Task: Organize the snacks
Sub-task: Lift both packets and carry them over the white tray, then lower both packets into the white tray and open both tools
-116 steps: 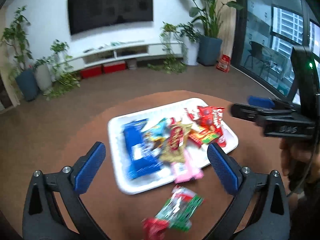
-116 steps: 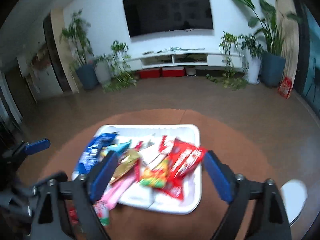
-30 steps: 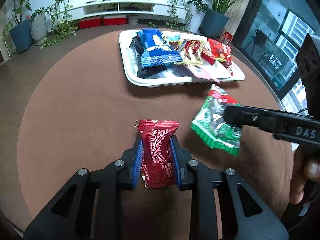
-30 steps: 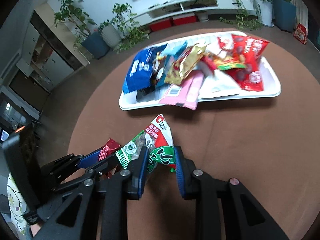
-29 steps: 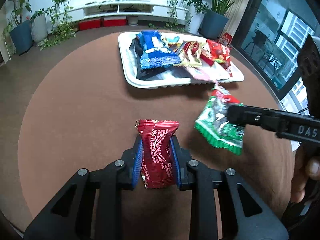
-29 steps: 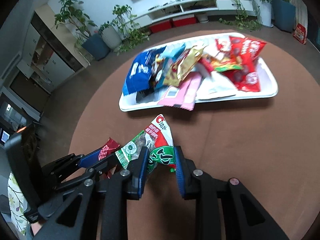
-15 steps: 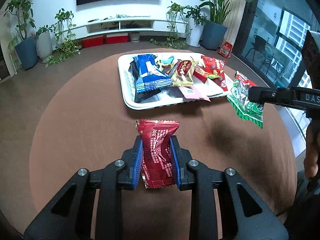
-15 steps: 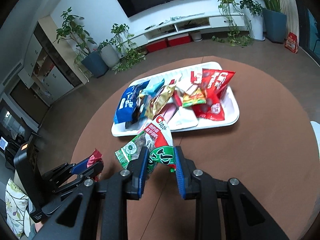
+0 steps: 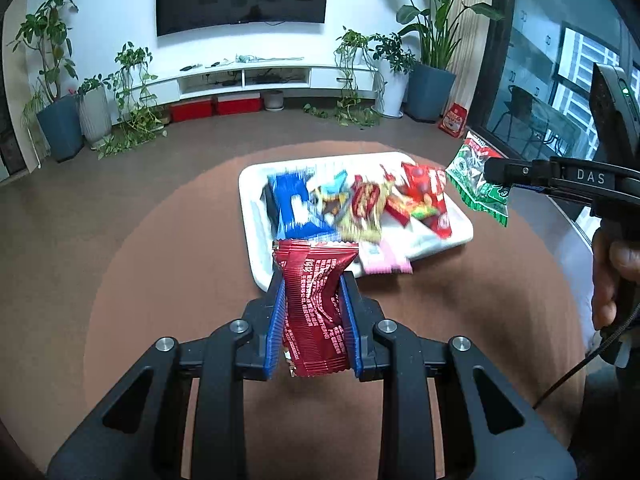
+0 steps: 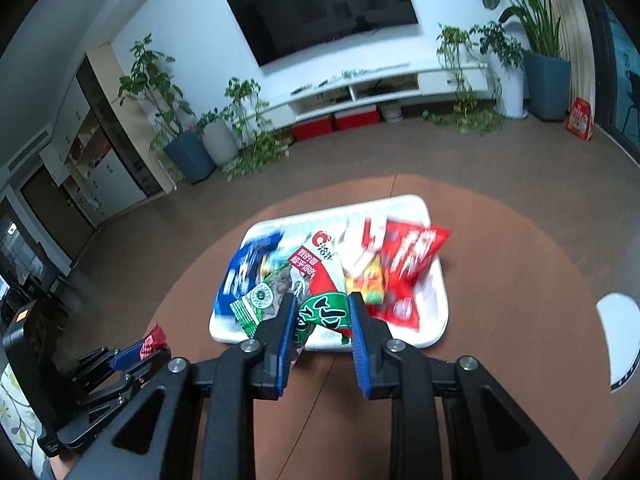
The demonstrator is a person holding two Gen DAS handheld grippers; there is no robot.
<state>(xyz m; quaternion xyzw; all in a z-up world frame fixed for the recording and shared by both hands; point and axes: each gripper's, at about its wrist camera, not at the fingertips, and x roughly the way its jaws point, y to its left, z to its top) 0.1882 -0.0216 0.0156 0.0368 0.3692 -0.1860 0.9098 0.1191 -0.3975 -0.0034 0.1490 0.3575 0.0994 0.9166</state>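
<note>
Left wrist view: the left tongs (image 9: 312, 320), black jointed arms with 2 ribbed blue pads, pinch a crinkled dark red foil packet (image 9: 314, 304) upright by its middle, its serrated top edge overlapping the near rim of the tray. Beyond it a white rectangular tray (image 9: 250, 224) with rounded corners sits on the round brown worktop (image 9: 172, 264), heaped with glossy wrappers, blurred, among them a blue packet (image 9: 294, 210) and a flat pink bar (image 9: 384, 258) hanging over the near rim. At right, the right tongs (image 9: 494, 172), held by a hand (image 9: 610, 276), grip a green-and-red pouch (image 9: 478, 184) just off the tray's right end.

Right wrist view: the right tongs (image 10: 322, 332) are pressed onto the lower corner of the shiny green-and-red pouch (image 10: 304, 280), which fans out over the white tray (image 10: 438, 308). A red packet (image 10: 412, 256) lies at the tray's right. At lower left the left tongs (image 10: 138, 352) show a sliver of red foil between blue pads.
</note>
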